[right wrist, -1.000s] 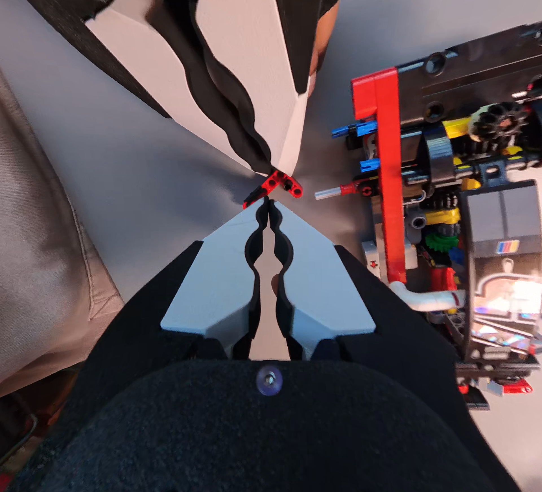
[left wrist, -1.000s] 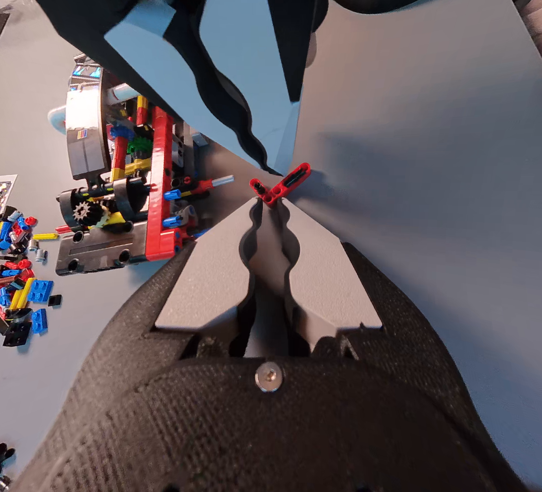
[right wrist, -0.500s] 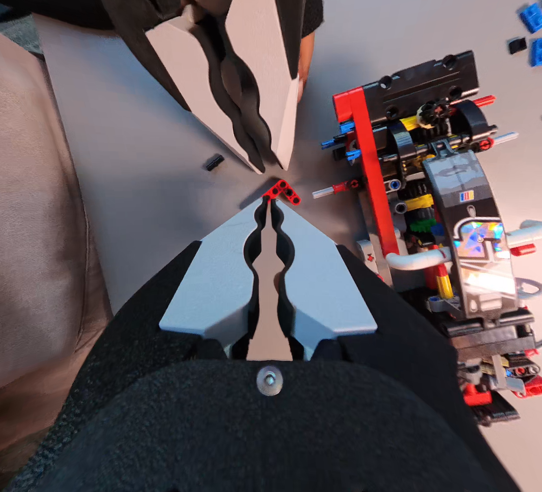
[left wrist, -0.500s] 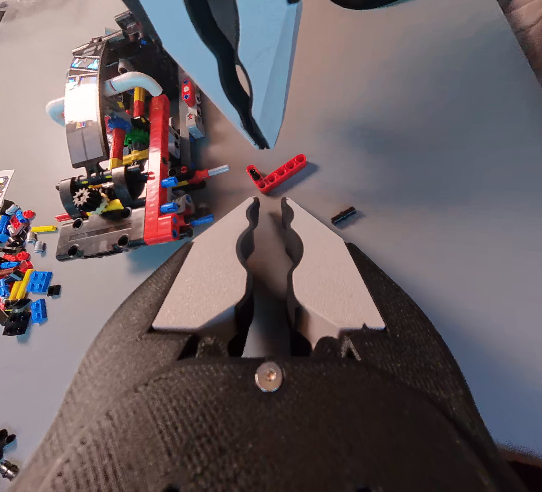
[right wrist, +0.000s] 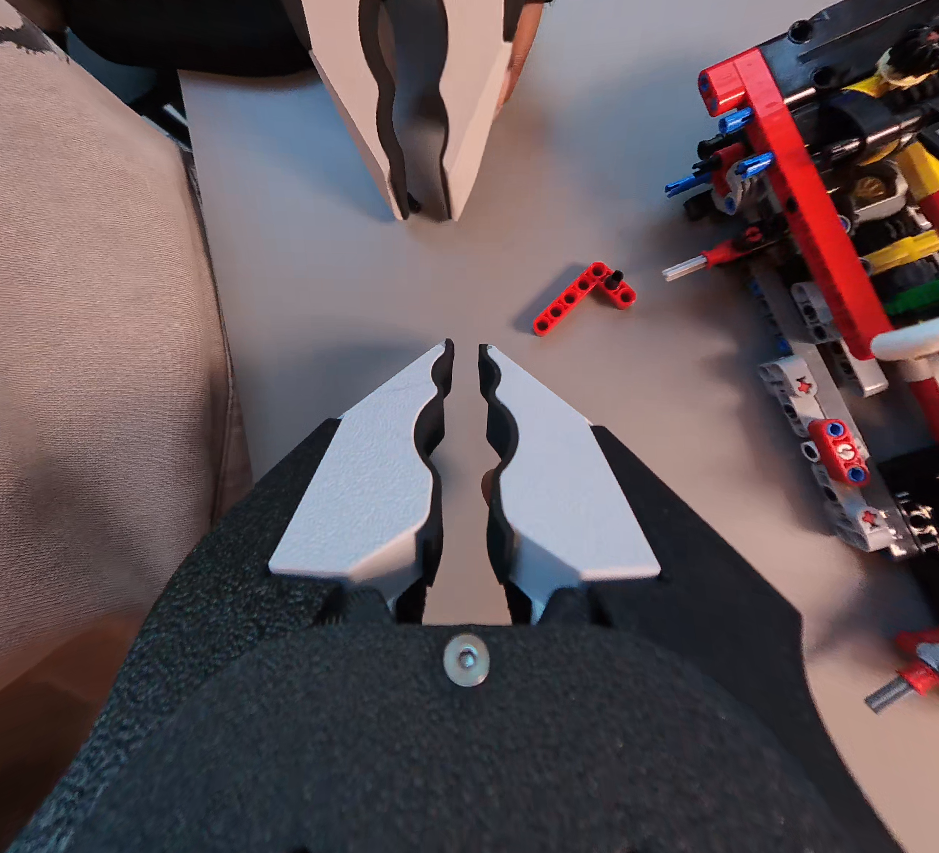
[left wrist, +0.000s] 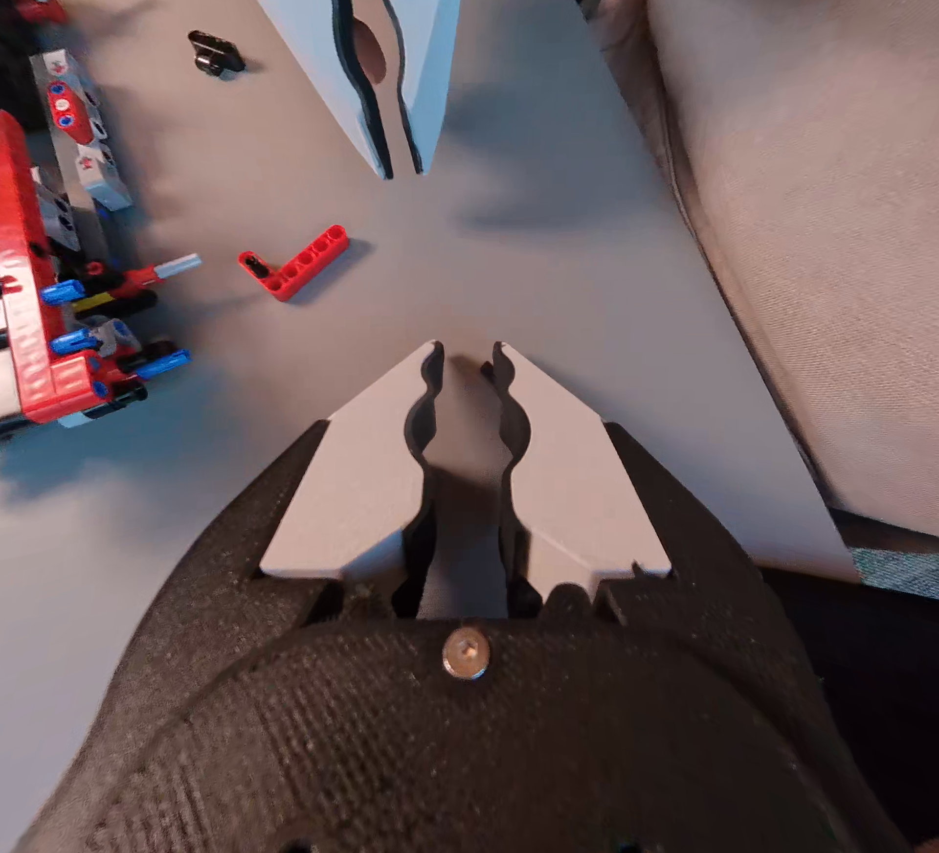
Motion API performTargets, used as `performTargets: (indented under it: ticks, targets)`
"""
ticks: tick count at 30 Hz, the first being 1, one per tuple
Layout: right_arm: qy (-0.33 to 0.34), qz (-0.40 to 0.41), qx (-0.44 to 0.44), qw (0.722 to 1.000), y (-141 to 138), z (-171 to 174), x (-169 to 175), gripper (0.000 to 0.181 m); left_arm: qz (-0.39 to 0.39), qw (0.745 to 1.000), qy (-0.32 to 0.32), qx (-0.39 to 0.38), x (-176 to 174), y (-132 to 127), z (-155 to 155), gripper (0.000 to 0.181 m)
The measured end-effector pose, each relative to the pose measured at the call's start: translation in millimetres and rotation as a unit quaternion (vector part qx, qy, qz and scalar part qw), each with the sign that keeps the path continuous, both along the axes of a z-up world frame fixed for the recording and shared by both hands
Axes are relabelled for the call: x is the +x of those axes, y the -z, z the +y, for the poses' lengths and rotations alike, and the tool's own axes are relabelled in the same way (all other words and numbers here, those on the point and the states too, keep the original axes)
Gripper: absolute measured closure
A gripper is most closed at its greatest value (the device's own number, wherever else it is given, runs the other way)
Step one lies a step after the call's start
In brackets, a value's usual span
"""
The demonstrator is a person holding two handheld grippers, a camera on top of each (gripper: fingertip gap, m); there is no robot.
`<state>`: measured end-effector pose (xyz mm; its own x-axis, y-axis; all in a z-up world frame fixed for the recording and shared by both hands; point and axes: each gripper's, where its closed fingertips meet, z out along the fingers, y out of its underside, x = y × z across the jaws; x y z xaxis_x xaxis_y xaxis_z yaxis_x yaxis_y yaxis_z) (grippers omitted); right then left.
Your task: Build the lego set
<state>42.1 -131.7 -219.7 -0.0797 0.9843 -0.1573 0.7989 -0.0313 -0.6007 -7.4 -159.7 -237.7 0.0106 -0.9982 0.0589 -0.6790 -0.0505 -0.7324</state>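
Note:
A red L-shaped beam [left wrist: 294, 264] lies flat on the grey table, with a black pin [right wrist: 615, 277] in its short arm; it also shows in the right wrist view [right wrist: 579, 295]. My left gripper [left wrist: 467, 346] is open, tips low over the table to the right of the beam. A small black pin [left wrist: 485, 366] lies between its tips against one finger. My right gripper [right wrist: 465, 347] is slightly open and empty, tip to tip with the left gripper [right wrist: 427, 216]. The part-built red and black model [right wrist: 813, 244] stands beside the beam.
A loose black piece [left wrist: 216, 51] lies on the table beyond the beam, near the model [left wrist: 25, 269]. Beige fabric [left wrist: 813, 219] runs along the table edge close to both grippers. A red and grey axle piece [right wrist: 909, 686] lies at the lower right. Spacing between my two grippers at the tips: around 7 centimeters. My right tips are roughly 12 centimeters from the loose black piece [left wrist: 216, 51].
Both grippers let go of the red beam, which now lies on the table. Both moved away from the model toward the table edge. My left gripper opened wider and came over the black pin.

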Motion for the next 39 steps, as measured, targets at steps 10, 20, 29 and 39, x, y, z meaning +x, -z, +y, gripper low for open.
performTargets:
  ticks: [10, 20, 29, 39]
  targets:
    - [-0.004, 0.015, -0.002, 1.000, 2.3, -10.4, 1.6, 0.176, 0.007, 1.000, -0.016, 0.004, -19.8, -7.9, -8.0, 0.166]
    - [-0.006, 0.048, -0.001, 0.999, 1.4, -12.9, -13.9, 0.178, 0.042, 0.998, -0.052, 0.008, -29.9, 4.9, -7.6, 0.171]
    - [-0.056, 0.242, 0.090, 0.964, -37.6, -29.9, -44.9, 0.143, -0.107, 0.993, -0.055, 0.015, -4.1, -36.4, 1.0, 0.178]
    - [-0.146, 0.299, 0.287, 0.898, -65.5, -44.0, -51.7, 0.167, -0.256, 0.958, 0.004, -0.130, 11.2, -83.9, -20.2, 0.179]
